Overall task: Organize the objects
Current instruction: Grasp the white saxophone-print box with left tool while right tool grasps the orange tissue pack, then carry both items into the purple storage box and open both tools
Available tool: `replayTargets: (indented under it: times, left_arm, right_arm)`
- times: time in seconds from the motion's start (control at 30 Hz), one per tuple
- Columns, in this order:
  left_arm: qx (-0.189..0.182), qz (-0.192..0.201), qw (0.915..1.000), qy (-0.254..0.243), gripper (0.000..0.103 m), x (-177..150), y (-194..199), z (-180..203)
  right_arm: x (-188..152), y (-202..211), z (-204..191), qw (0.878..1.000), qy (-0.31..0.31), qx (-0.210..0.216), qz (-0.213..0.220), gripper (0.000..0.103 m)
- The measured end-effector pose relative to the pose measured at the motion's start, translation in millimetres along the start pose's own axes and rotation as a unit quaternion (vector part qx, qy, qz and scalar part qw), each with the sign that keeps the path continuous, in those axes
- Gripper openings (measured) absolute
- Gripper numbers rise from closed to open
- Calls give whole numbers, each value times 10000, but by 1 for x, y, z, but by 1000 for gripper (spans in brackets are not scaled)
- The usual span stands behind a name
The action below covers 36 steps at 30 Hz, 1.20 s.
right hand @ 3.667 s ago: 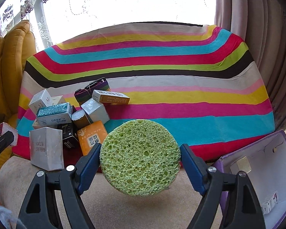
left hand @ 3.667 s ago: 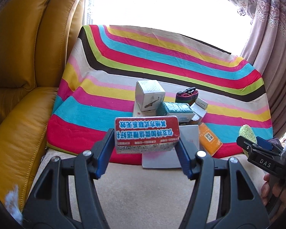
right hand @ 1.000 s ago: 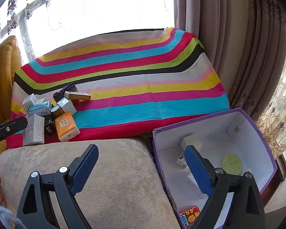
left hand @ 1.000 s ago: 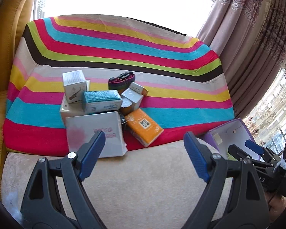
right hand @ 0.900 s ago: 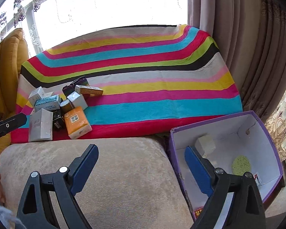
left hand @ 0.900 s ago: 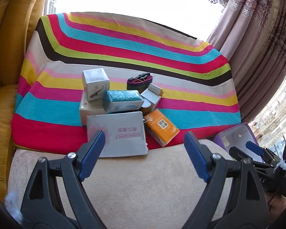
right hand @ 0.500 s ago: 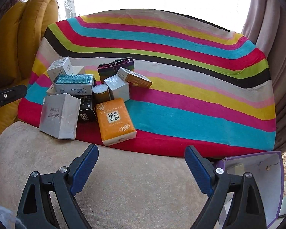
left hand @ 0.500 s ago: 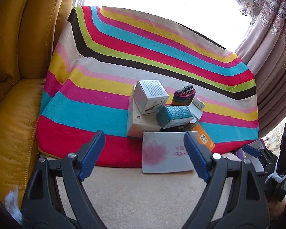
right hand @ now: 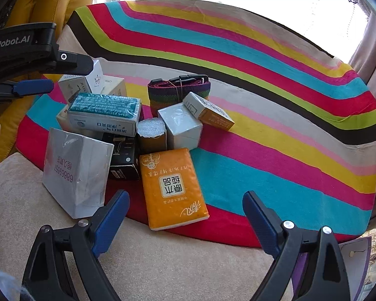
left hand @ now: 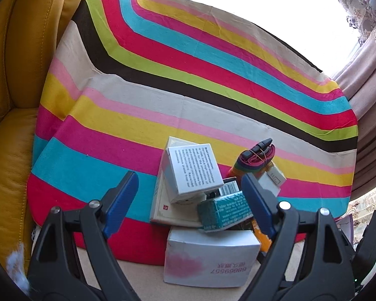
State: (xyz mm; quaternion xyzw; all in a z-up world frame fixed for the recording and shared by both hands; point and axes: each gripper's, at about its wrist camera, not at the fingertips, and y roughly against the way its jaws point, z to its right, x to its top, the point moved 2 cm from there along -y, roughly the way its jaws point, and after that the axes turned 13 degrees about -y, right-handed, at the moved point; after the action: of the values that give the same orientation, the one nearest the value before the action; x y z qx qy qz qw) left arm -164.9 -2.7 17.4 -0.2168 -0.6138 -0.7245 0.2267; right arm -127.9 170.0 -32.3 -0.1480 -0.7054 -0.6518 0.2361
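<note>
A striped cloth (right hand: 275, 130) on the sofa holds the box pile. Both grippers, left (left hand: 190, 198) and right (right hand: 185, 215), hover spread and empty: picking stage. Next, the right should straddle the orange pack (right hand: 171, 188); the left, the white box (left hand: 193, 173).

purple box (right hand: 358, 258): cut off at edge | black box (right hand: 124, 160): mostly hidden behind neighbours

A beige cushion (right hand: 163, 255) carried a striped cloth (right hand: 275, 130), and at its nine o'clock edge lay a cluster: orange pack (right hand: 171, 188), silver bag (right hand: 75, 170), teal box (right hand: 104, 114), white cube (left hand: 191, 173), rolled strap (right hand: 179, 92).
</note>
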Motion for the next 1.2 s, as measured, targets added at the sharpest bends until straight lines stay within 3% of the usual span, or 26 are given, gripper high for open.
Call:
replayTargets:
  times: [0.1,0.17,0.2,0.37,0.6,0.73,0.83,1.2]
  left_arm:
    - [128,-50,9999,-74,78,0,-9,1]
    - [159,-140,9997,-113,53,-3,-14,0]
    - [145,-154,9997,-110,51,-4,-16,-1]
    - [139,179,9997,-114,47,-10,0,-5]
    - [-74,885,9960,-48,46,-36,39,-6]
    - [-201,1275,9916,-114,45,-48,58,1]
    - [-261,1468,9886,-206,45,-56,69,9]
    - [-599,1286,9889,-453,45,-79,75,35]
  right_arm:
    - [2,-7,0,10000,4,27,-81,93]
    - [4,-12,-1,9999,30,32,-124,93]
    - [4,-14,-2,9999,40,21,-138,93]
    - [6,-26,-3,9996,49,-45,-269,92]
    - [4,-33,-7,9991,63,-84,-412,72]
    - [1,-31,-7,9992,103,-14,-377,53]
    - [-3,-26,0,9995,5,34,-303,53]
    - [-19,17,11,9988,-224,-111,426,52]
